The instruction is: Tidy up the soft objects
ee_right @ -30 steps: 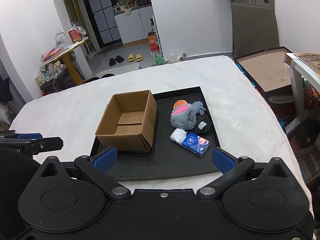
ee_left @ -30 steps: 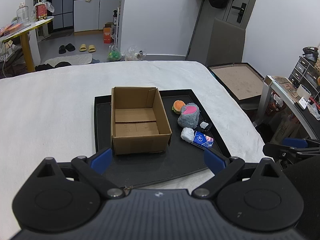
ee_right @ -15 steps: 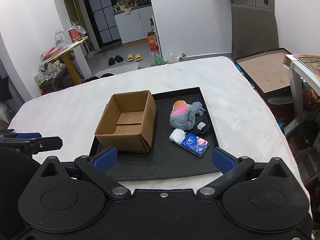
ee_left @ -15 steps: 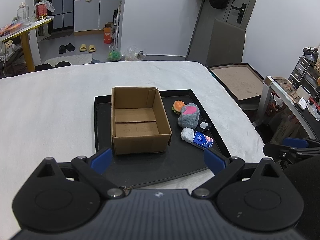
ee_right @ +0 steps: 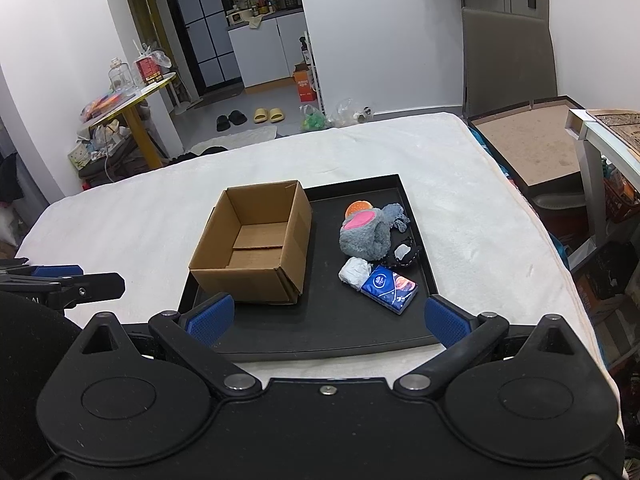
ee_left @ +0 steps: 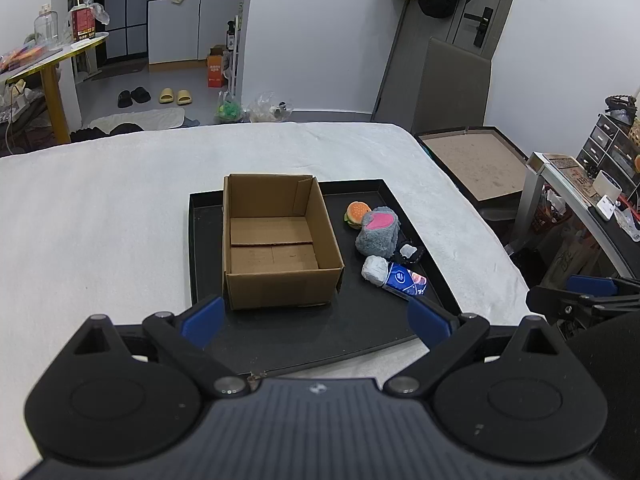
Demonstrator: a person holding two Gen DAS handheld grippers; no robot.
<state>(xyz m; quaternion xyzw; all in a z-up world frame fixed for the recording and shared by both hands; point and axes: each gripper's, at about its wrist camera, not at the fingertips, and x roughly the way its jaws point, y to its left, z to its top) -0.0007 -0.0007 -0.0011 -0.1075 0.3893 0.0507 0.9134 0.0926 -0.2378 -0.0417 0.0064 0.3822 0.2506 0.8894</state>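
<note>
An open, empty cardboard box (ee_left: 276,240) (ee_right: 256,240) stands on the left half of a black tray (ee_left: 320,332) (ee_right: 328,332). To its right lie a burger toy (ee_left: 356,213) (ee_right: 358,207), a grey plush with a pink patch (ee_left: 378,232) (ee_right: 364,236), a white wad (ee_left: 374,270) (ee_right: 354,272), a blue tissue pack (ee_left: 406,280) (ee_right: 390,288) and a small black-and-white item (ee_left: 409,251) (ee_right: 403,254). My left gripper (ee_left: 316,316) hovers open before the tray's near edge, holding nothing. My right gripper (ee_right: 328,318) is open too, near the same edge.
The tray rests on a white-covered bed (ee_left: 100,220) (ee_right: 460,184). A desk with drawers (ee_left: 588,184) and a flat framed board (ee_left: 476,156) stand to the right. A yellow-legged table (ee_right: 132,116) and slippers (ee_right: 268,114) are on the floor beyond.
The right wrist view has shifted slightly; the tray and its objects sit a little lower and left in it. The left gripper has held still. No object has moved.
</note>
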